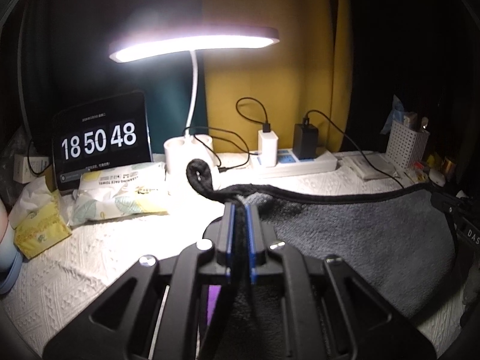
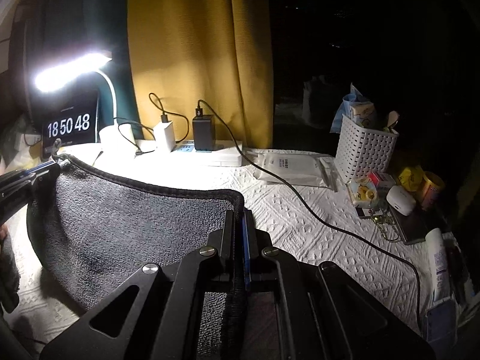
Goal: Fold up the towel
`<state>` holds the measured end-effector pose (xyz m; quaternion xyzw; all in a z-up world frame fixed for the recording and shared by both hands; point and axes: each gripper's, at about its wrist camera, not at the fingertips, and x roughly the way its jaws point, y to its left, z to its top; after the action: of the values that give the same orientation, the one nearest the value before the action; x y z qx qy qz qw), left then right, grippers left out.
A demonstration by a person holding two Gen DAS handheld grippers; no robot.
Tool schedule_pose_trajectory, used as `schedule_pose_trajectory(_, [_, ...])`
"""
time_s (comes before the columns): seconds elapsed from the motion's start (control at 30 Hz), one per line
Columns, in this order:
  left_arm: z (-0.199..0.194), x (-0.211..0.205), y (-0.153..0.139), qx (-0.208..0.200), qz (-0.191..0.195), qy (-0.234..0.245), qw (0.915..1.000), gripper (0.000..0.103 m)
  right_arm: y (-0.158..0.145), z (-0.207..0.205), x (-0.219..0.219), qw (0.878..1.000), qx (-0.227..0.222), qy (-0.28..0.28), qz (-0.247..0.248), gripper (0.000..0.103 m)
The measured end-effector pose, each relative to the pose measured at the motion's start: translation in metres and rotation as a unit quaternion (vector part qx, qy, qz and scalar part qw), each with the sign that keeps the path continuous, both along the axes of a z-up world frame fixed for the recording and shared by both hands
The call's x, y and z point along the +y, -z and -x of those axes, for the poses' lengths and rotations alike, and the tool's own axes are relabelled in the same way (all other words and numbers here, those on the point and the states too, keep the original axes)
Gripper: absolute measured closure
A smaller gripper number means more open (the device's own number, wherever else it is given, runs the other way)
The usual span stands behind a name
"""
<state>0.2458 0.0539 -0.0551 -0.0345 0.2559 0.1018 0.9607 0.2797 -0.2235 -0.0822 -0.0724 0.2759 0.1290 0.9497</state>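
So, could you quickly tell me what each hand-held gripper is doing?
Left hand-held gripper: closed on the grey towel hem.
Right hand-held gripper: closed on the towel corner.

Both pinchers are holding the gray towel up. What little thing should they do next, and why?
Probably carry the held edge forward and lay it down to fold the towel in half. The left hand-held gripper and right hand-held gripper each pinch a corner of its dark-trimmed edge, lifted between them, while the rest rests on the white cloth.
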Motion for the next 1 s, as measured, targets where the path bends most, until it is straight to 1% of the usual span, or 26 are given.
schedule_pose_trajectory(0.13, [-0.006,0.005,-0.001,-0.009,0.016,0.004,0.9998,0.095,0.001,-0.005,-0.001,1.0,-0.01,0.005,-0.01,0.098])
schedule_pose_trajectory(0.27, [-0.008,0.012,0.0,-0.014,0.029,0.007,0.9994,0.095,0.001,-0.012,-0.001,1.0,-0.007,0.015,-0.019,0.098])
schedule_pose_trajectory(0.4, [-0.014,0.02,0.007,-0.004,0.035,0.01,0.9993,0.095,0.004,-0.029,0.002,0.999,0.014,0.021,-0.03,0.098])
schedule_pose_trajectory(0.5, [-0.022,0.025,0.015,0.011,0.036,0.013,0.9992,0.095,0.01,-0.038,0.006,0.999,0.023,0.028,-0.024,0.098])
schedule_pose_trajectory(0.6, [-0.033,0.029,0.025,0.03,0.04,0.014,0.9987,0.095,0.02,-0.049,0.013,0.999,0.033,0.032,-0.007,0.098])
schedule_pose_trajectory(0.73, [-0.046,0.037,0.037,0.053,0.052,0.007,0.9972,0.095,0.035,-0.063,0.019,0.998,0.054,0.034,0.009,0.098])
schedule_pose_trajectory(0.93, [-0.064,0.041,0.06,0.102,0.061,0.01,0.9928,0.095,0.052,-0.08,0.024,0.995,0.089,0.038,0.03,0.098])
schedule_pose_trajectory(1.0, [-0.069,0.044,0.067,0.117,0.071,0.008,0.9906,0.095,0.057,-0.084,0.026,0.994,0.099,0.038,0.038,0.098])
